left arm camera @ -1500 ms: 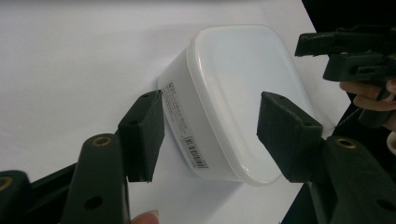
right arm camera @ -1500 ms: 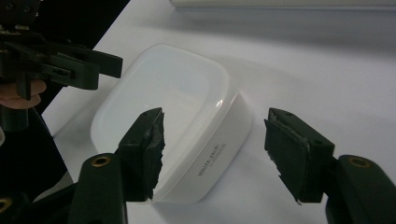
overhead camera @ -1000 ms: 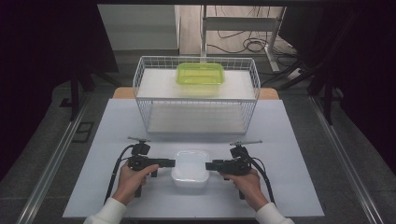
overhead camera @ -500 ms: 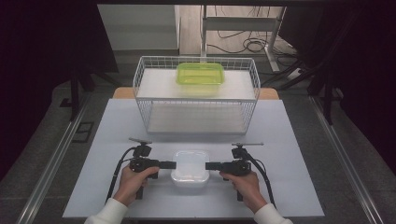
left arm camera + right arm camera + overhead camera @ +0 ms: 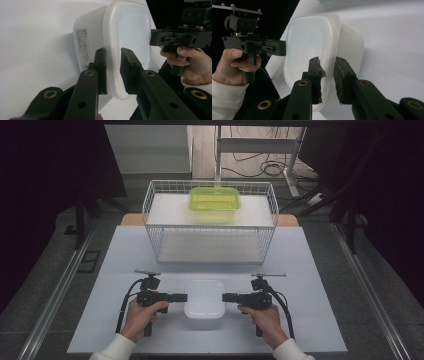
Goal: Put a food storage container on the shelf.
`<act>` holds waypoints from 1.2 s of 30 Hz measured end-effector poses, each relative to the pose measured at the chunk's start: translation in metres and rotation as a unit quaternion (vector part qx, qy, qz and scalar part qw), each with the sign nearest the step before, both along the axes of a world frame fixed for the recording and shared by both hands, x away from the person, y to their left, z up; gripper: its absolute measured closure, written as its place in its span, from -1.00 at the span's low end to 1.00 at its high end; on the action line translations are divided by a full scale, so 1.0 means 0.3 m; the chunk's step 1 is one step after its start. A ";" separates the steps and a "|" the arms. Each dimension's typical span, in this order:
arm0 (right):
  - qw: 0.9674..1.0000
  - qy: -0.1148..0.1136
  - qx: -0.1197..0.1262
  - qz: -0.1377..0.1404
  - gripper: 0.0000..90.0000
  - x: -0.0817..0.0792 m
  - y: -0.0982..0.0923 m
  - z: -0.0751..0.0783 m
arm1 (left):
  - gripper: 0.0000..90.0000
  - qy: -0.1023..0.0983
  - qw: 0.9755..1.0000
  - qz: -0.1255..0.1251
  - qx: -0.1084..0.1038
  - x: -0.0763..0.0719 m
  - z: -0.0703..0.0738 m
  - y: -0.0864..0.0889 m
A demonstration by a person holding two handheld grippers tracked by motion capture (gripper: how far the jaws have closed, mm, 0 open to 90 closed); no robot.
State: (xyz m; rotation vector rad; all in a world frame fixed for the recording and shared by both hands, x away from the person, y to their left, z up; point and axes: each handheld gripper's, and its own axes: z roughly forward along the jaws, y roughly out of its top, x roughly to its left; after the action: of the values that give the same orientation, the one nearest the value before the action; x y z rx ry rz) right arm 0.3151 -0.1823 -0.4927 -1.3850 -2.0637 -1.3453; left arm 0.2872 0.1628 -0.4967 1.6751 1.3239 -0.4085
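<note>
**Two tools pinch a white container from either side**

We see a white tabletop (image 5: 125, 270) from above, with a person's two hands coming in from the near edge. Each hand holds a black two-jaw tool. Between them, near the front of the tabletop, sits a white plastic container (image 5: 204, 298) with a lid on it.

The left tool (image 5: 183, 297) points right at the container's left edge. In the left gripper view its jaws have just been closing and now pinch the lid rim of the container (image 5: 125, 37), one jaw on each side of the rim.

The right tool (image 5: 226, 297) points left at the container's right edge. In the right gripper view its jaws have likewise just been closing and now pinch the rim of the container (image 5: 312, 40).

Farther back stands a white wire basket (image 5: 210, 247). A green lidded box (image 5: 214, 202) rests on its upper level, towards the far side.
</note>
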 end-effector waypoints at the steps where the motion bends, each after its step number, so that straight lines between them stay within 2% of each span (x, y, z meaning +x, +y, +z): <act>1: 1.000 -0.004 -0.001 -0.001 0.70 -0.001 -0.001 0.004 | 0.74 -0.002 1.000 0.000 -0.002 -0.001 0.002 0.000; 6: 0.999 -0.027 -0.017 0.001 0.72 -0.003 -0.002 0.019 | 0.76 -0.013 1.000 -0.004 0.005 -0.005 0.007 -0.007; 21: 0.997 -0.072 -0.010 0.018 0.73 -0.007 -0.002 0.083 | 0.75 -0.049 0.999 0.011 0.013 -0.010 0.054 -0.013; 30: 0.996 -0.083 -0.007 0.018 0.74 -0.003 -0.008 0.104 | 0.74 -0.065 0.998 0.008 0.023 -0.007 0.085 -0.020; 36: 0.996 -0.085 -0.005 0.021 0.74 0.004 -0.012 0.113 | 0.74 -0.071 0.997 0.007 0.023 -0.001 0.095 -0.022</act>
State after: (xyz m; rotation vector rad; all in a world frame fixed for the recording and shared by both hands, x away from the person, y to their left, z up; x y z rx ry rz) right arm 0.3162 -0.1860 -0.4589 -1.2628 -2.1958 -1.4848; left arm 0.2871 0.1563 -0.4682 1.6989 1.2470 -0.2473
